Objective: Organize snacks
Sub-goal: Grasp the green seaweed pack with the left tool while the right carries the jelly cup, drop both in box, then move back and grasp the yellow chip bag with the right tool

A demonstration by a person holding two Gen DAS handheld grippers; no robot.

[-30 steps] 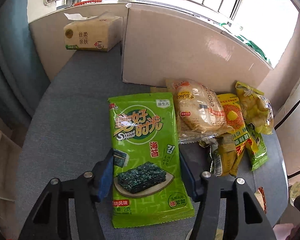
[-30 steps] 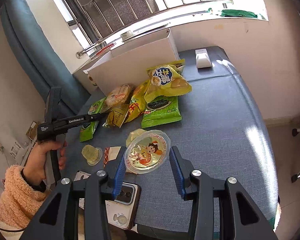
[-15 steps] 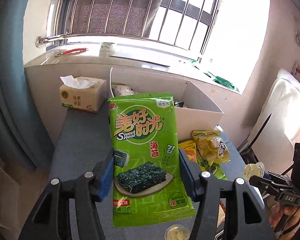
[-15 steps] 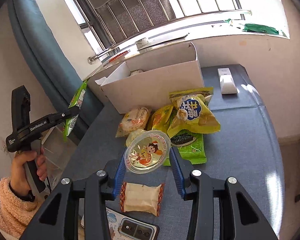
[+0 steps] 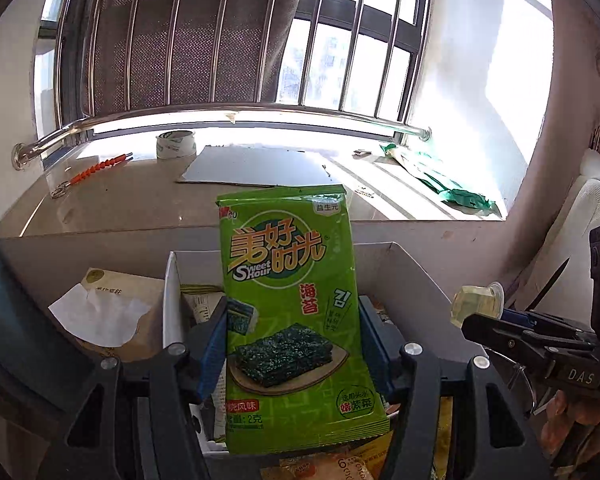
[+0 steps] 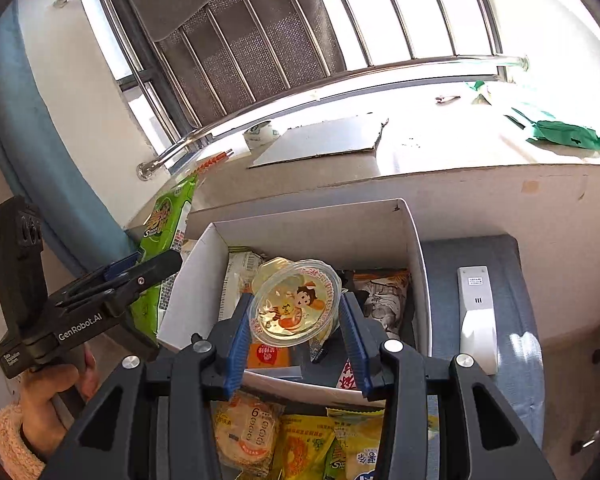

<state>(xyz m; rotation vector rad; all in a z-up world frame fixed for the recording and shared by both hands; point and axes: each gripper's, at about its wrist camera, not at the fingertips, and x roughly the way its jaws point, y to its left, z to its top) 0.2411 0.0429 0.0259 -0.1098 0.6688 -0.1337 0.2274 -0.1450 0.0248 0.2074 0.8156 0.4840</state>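
My left gripper (image 5: 292, 344) is shut on a green seaweed snack pack (image 5: 290, 304) and holds it upright above the left part of the white cardboard box (image 5: 412, 268). The pack also shows in the right wrist view (image 6: 162, 248), left of the box (image 6: 416, 264). My right gripper (image 6: 296, 320) is shut on a clear jelly cup (image 6: 294, 306) with a cartoon lid, held over the open box. The cup shows in the left wrist view (image 5: 476, 306) at the right. Several snack packs (image 6: 380, 296) lie inside the box.
More snack packs (image 6: 300, 440) lie on the blue-grey table in front of the box. A white remote (image 6: 476, 312) lies right of it. A tissue box (image 5: 112, 312) stands left of it. The window sill behind carries a tape roll (image 5: 176, 144) and cardboard sheet (image 5: 256, 168).
Both grippers have risen and moved forward from the table to above the open box, each keeping its snack. The box's inside has come into view.
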